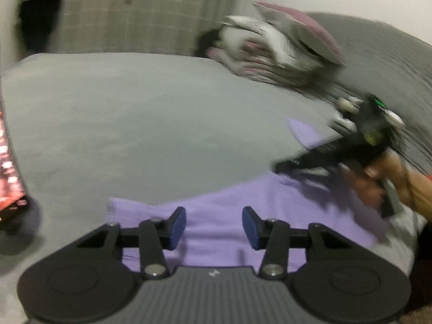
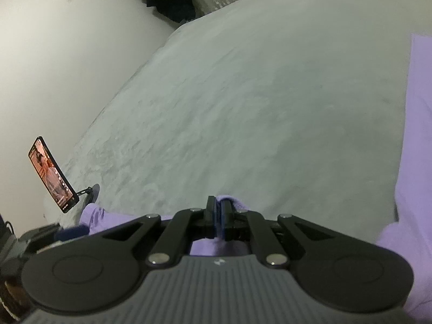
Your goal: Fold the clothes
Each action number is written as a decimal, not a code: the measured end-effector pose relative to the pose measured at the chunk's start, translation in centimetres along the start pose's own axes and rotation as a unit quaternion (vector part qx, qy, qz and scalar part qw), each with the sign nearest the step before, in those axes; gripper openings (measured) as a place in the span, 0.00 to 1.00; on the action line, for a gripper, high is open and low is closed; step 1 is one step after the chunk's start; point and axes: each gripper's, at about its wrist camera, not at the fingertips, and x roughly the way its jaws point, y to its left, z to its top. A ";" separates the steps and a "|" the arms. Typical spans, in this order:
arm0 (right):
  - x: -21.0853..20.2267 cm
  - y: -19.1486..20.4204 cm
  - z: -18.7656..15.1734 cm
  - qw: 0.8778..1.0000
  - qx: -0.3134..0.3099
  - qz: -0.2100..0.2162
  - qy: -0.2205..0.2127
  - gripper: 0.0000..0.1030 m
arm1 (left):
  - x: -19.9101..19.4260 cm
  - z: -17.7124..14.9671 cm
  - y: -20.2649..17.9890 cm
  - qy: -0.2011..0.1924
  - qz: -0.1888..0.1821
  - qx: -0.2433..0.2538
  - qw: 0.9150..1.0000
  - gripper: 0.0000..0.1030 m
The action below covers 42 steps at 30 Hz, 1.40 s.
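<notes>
Over the bed [image 2: 243,94], right hand-held gripper [image 2: 219,216] pinching lilac garment [image 2: 415,135], left hand-held gripper [image 1: 214,228] parted, angled downward.

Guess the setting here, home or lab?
Likely a home bedroom: a wide bed with a grey cover, a pile of folded clothes at its far side, curtains behind, and a purple garment being folded.

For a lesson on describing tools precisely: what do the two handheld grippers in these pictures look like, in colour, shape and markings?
Both look the same. The left gripper and the right gripper have black linkage arms with silver pivot pins, dark blue pads on the fingers, two round black discs at the base, and a ribbed grey body bearing a small pale logo. An orange cuff edge shows at the right wrist; it is too blurred to say more.
</notes>
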 end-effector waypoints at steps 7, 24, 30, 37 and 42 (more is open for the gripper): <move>-1.1 2.1 -0.3 0.997 -0.051 -0.025 -0.053 0.04 | 2.3 -0.6 0.8 0.006 0.097 -0.009 0.995 0.18; 0.2 1.7 -1.2 0.991 -0.107 -0.071 -0.035 0.14 | 2.9 -0.2 -2.1 0.014 0.137 0.054 0.989 0.33; -1.1 1.9 -1.0 0.990 -0.110 -0.080 -0.037 0.38 | 2.6 0.5 -3.7 0.009 0.119 0.061 0.991 0.38; -4.4 1.0 -0.5 0.985 -0.099 -0.125 -0.060 0.38 | 2.9 1.1 -5.0 0.016 0.057 0.033 0.998 0.38; -7.1 -0.9 0.7 0.976 -0.067 -0.195 -0.073 0.38 | 3.7 0.8 -6.7 0.030 -0.001 0.020 0.999 0.38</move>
